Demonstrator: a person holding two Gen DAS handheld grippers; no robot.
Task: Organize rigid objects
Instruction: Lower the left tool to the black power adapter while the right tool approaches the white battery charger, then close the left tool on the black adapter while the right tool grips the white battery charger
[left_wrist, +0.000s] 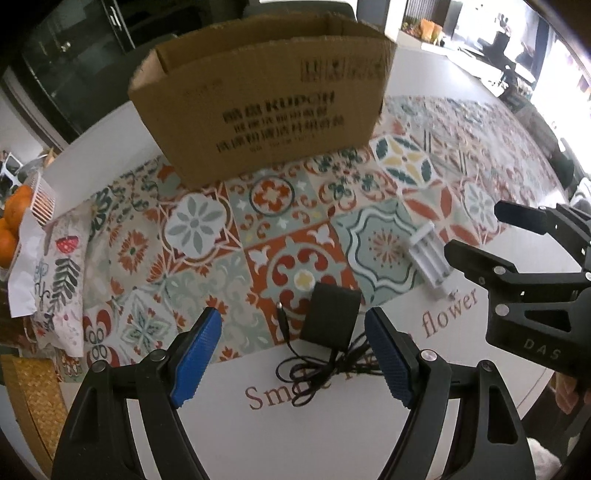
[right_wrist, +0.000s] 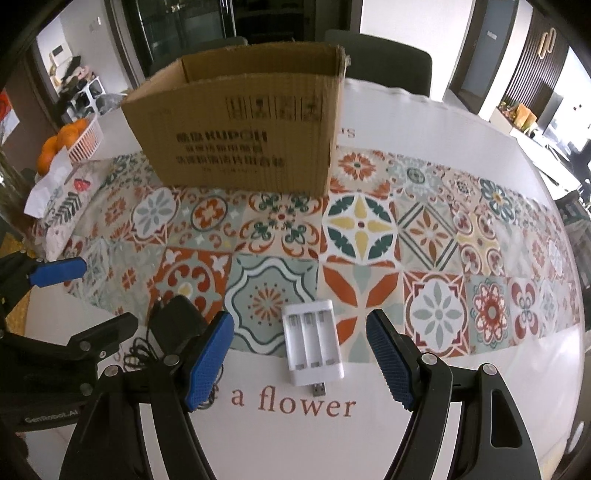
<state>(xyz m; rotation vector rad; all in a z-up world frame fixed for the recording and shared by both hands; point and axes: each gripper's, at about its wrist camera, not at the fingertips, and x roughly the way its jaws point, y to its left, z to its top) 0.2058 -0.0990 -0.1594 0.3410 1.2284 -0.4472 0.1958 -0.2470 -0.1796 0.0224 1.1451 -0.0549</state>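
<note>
A black power adapter (left_wrist: 330, 314) with a tangled black cord (left_wrist: 325, 363) lies on the table, between and just ahead of the fingers of my open left gripper (left_wrist: 293, 354). A white USB battery charger (right_wrist: 313, 341) lies between the fingers of my open right gripper (right_wrist: 300, 360), and it shows in the left wrist view (left_wrist: 430, 260) too. An open brown cardboard box (left_wrist: 258, 99) stands upright at the back of the table, also in the right wrist view (right_wrist: 236, 125). The adapter (right_wrist: 177, 321) sits left of the right gripper. Both grippers are empty.
A patterned tile tablecloth (right_wrist: 358, 225) covers the round white table (right_wrist: 406, 107). A white basket of oranges (right_wrist: 79, 138) and a printed cloth bag (left_wrist: 61, 280) sit at the left. Dark chairs (right_wrist: 384, 55) stand behind the box.
</note>
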